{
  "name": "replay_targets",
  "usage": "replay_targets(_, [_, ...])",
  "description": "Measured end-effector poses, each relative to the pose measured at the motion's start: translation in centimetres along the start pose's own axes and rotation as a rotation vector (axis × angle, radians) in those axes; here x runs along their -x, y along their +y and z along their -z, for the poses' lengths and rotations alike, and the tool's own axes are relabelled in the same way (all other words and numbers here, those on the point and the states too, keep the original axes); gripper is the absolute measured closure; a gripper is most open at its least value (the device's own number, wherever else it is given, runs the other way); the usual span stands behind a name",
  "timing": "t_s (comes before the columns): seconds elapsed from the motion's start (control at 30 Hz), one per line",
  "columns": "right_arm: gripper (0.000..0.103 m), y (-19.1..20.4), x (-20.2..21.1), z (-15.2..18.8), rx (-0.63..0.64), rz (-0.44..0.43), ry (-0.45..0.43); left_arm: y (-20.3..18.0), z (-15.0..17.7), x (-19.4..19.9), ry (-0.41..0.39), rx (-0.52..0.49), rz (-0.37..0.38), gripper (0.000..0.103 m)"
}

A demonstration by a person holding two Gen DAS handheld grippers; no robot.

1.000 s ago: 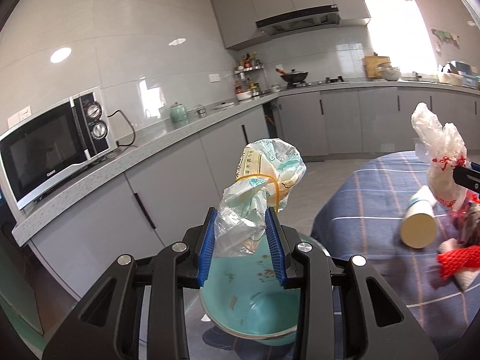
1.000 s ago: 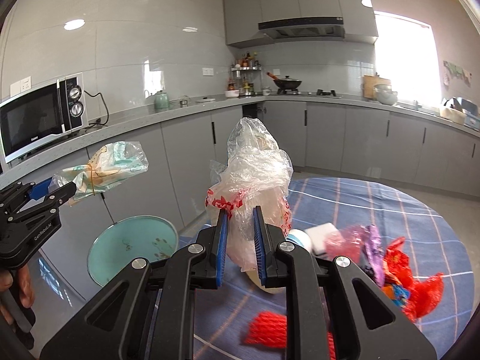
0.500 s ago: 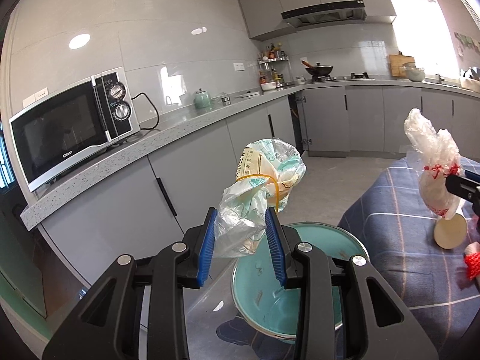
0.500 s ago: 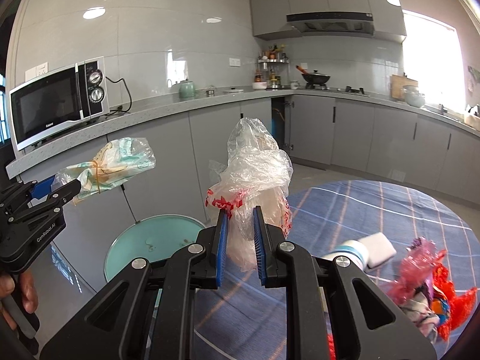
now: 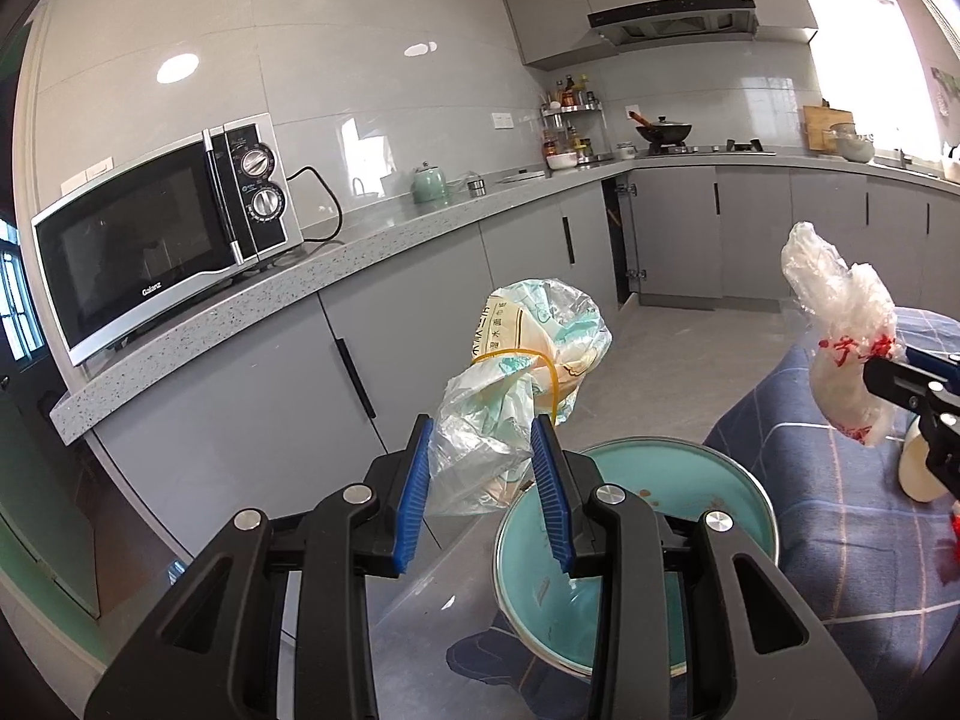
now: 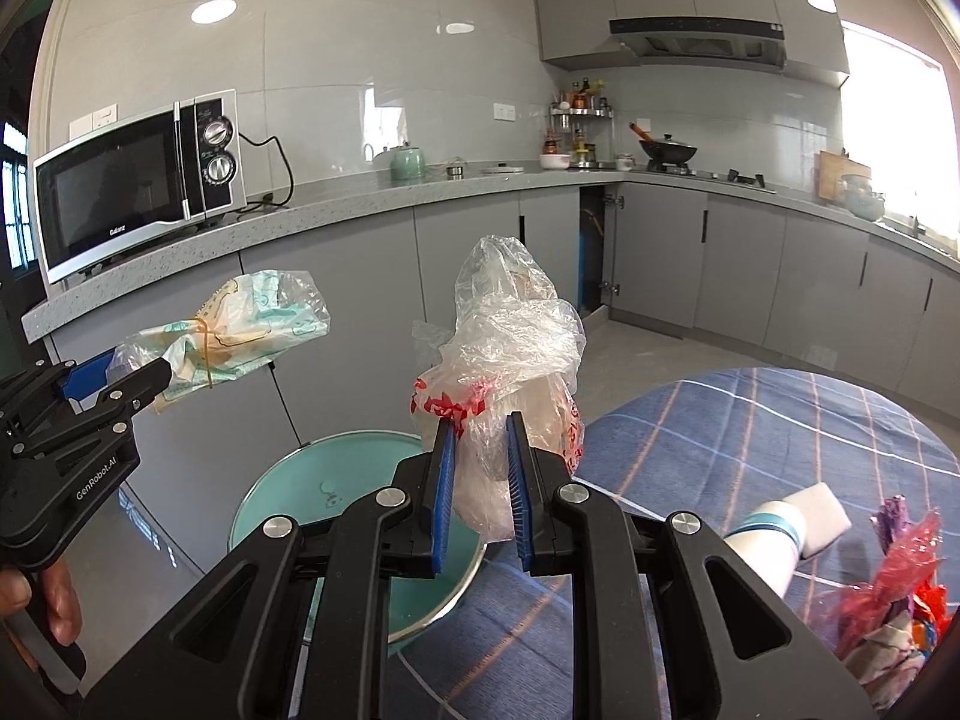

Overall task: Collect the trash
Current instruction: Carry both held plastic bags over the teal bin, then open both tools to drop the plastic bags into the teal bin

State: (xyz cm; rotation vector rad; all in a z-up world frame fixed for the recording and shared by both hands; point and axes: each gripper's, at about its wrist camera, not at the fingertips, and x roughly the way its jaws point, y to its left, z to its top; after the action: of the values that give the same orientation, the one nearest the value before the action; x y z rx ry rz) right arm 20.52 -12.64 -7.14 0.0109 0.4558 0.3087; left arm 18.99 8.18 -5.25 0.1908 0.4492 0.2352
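Observation:
My left gripper (image 5: 483, 444) is shut on a crumpled green-and-white plastic bag (image 5: 528, 360) tied with a yellow rubber band; the same bag (image 6: 240, 330) shows at the left of the right wrist view. My right gripper (image 6: 479, 450) is shut on a clear plastic bag with red print (image 6: 510, 348), seen from the side as a clear bag (image 5: 840, 336) in the left wrist view. Both bags hang above a round teal bin (image 5: 636, 540), whose open teal bin mouth (image 6: 288, 498) lies just beyond the table's edge.
The table with a blue plaid cloth (image 6: 750, 438) carries a white-and-teal tube (image 6: 780, 528) and red and purple wrappers (image 6: 900, 576). A grey counter (image 5: 240, 312) with a microwave (image 5: 162, 234) runs behind the bin, cabinets below it. A hand (image 6: 48, 594) holds the left gripper.
Both grippers swung left with their bags, away from the table. The teal bin has come further under them, and the microwave and counter have moved toward the middle of both views.

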Motion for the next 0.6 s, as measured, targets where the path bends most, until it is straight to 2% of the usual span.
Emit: replay_targets(0.6, [0.085,1.2,-2.4,0.5,0.026,-0.036,0.035,0.9,-0.1,-1.2,0.024,0.021,-0.023,0.068])
